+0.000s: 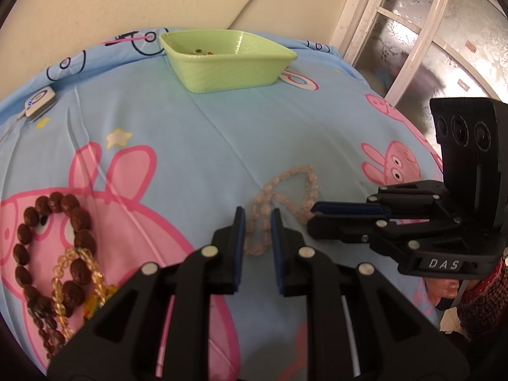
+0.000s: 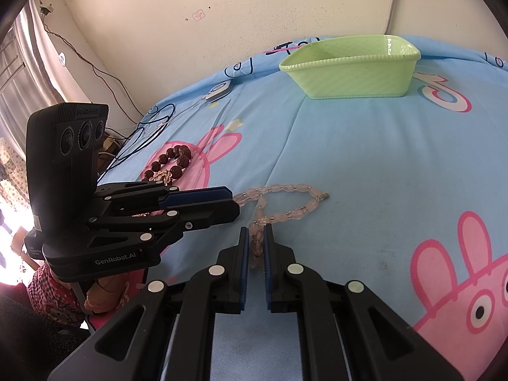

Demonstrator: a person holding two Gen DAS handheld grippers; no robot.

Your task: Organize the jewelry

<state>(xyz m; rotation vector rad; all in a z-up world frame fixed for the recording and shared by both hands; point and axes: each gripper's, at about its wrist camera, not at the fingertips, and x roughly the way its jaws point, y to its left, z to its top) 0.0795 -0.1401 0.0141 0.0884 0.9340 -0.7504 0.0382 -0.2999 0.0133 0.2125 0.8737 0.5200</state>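
Observation:
A pale pink bead necklace lies looped on the blue cartoon bedsheet. In the left wrist view my left gripper is nearly closed, with a doubled strand of it filling the gap between the pads. My right gripper is shut on another stretch of the same necklace; it comes in from the right, and the left gripper meets the necklace's left end. A green plastic tray stands at the far side with a few small pieces inside.
A brown bead bracelet and a clear yellow bead strand lie at the left. A white device with its cable sits near the bed's far left edge. A wall runs behind, and a window frame stands at the right.

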